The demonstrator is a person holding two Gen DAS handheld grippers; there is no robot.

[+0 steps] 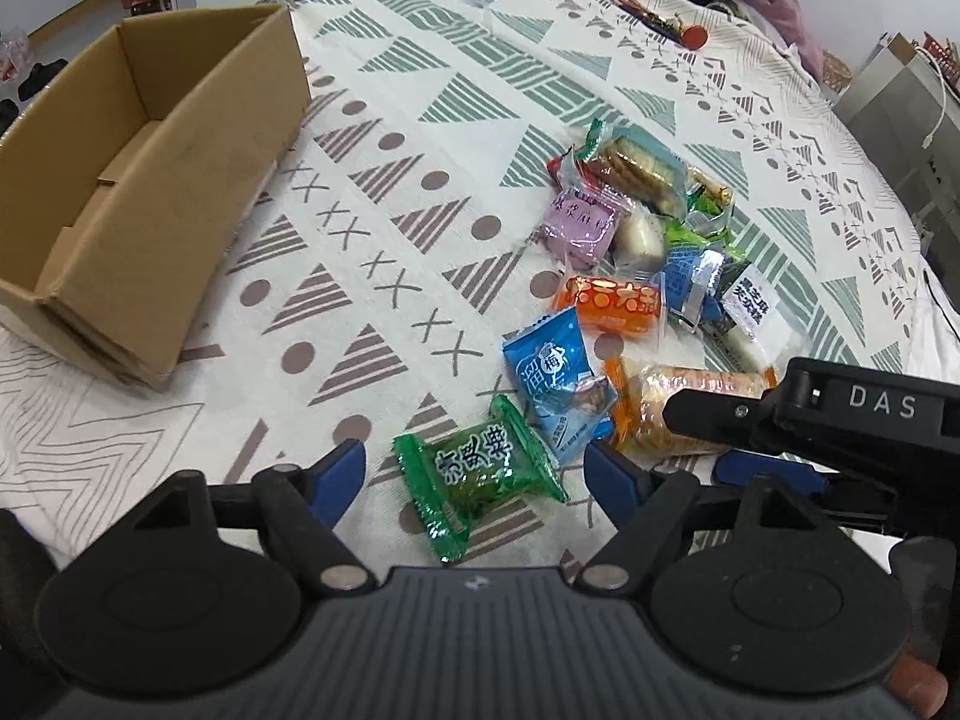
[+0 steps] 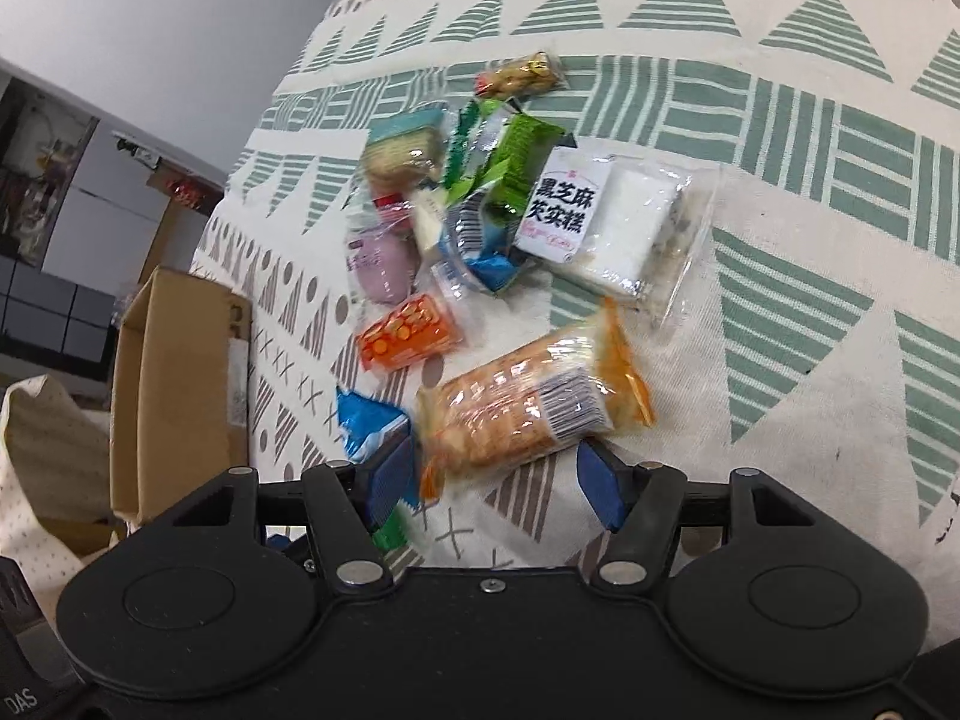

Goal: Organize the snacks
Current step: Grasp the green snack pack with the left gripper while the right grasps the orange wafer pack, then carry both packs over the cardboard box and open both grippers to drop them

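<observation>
Directly between the wide-open left hand-held gripper [image 1: 474, 468] fingers, the green candy packet [image 1: 480, 480].

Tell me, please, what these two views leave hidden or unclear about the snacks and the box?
- Left wrist view: the cracker pack is partly covered by the right gripper.
- Right wrist view: the cardboard box shows only its outside wall; its inside is hidden.
- Right wrist view: the blue packet sits partly behind a finger.

I see wrapped snacks [image 1: 636, 252] heaped loosely on the patterned cloth; a green packet [image 1: 480, 474] lies nearest; the cardboard box [image 1: 138, 192] stands open, well apart.
</observation>
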